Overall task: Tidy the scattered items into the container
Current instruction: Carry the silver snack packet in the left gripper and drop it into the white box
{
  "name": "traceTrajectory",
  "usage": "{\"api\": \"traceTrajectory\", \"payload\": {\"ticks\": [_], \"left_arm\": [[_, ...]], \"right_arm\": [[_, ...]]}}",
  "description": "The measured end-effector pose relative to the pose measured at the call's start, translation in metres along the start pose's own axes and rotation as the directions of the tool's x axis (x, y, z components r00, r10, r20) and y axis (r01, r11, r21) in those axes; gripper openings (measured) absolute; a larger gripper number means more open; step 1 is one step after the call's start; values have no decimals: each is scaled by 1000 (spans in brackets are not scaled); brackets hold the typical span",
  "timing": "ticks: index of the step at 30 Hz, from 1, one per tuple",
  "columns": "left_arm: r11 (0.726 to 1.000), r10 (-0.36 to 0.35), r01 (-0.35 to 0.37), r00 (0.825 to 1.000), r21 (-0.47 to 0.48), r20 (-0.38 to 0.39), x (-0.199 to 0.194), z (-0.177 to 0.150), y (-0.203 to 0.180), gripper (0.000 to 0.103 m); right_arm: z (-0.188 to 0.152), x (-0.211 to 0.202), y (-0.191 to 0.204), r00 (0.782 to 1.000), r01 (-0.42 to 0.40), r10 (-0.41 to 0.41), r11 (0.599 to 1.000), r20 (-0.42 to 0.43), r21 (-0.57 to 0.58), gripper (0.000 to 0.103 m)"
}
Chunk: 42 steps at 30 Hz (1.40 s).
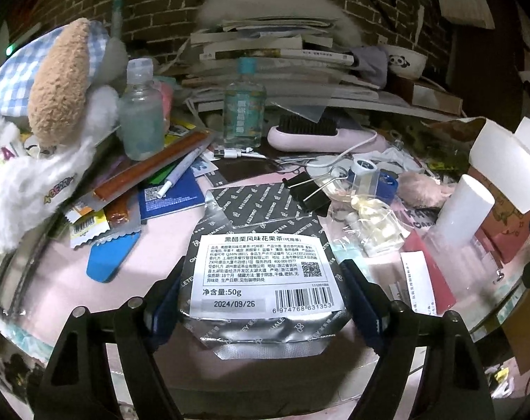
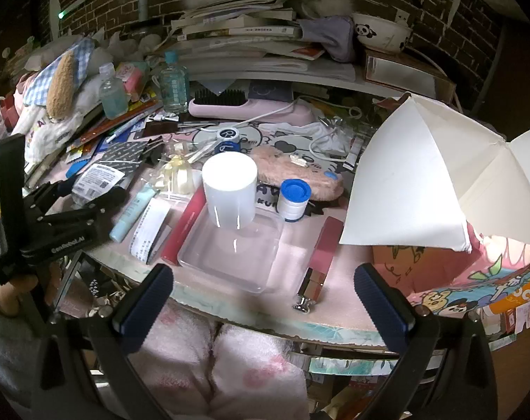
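The left gripper (image 1: 263,301) straddles the foil tea pouch (image 1: 265,266) lying flat on the cluttered table (image 1: 54,294), jaws spread beside its edges, apparently to pinch it, while the right gripper (image 2: 265,301) hangs wide and empty near the cartoon-printed box (image 2: 436,269)

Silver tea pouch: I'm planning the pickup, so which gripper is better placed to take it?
Left. The left gripper is open with its fingers either side of the silver tea pouch. The right gripper is open at the table edge, nearer the clear tray.
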<state>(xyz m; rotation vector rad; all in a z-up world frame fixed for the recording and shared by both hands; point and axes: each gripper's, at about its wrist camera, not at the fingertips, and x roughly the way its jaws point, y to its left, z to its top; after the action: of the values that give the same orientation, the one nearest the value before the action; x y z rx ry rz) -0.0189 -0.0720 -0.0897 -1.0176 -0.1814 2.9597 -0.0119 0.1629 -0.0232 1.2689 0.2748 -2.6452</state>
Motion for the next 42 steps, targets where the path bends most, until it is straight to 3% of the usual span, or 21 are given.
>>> {"api": "traceTrajectory", "payload": {"ticks": [17,33,38,42], "left_arm": [[999,-32,34,998,-34,59,-10,6,10,78],[999,6,0,985,-32,175,-40,34,20,78],[998,-65,66,974,3,217,-55,59,3,78],[984,-173,162,960,70,220,-62,91,-32,78]], "right_arm": [[-2,3,-4,1000,-5,5,1000,-4,13,103],[-4,7,-5,1000,-5,5,1000,-11,23,103],[-9,13,-10,1000,-16,17,999,-20,31,103],[-12,16,-16,999,-23,24,999,-25,38,103]]}}
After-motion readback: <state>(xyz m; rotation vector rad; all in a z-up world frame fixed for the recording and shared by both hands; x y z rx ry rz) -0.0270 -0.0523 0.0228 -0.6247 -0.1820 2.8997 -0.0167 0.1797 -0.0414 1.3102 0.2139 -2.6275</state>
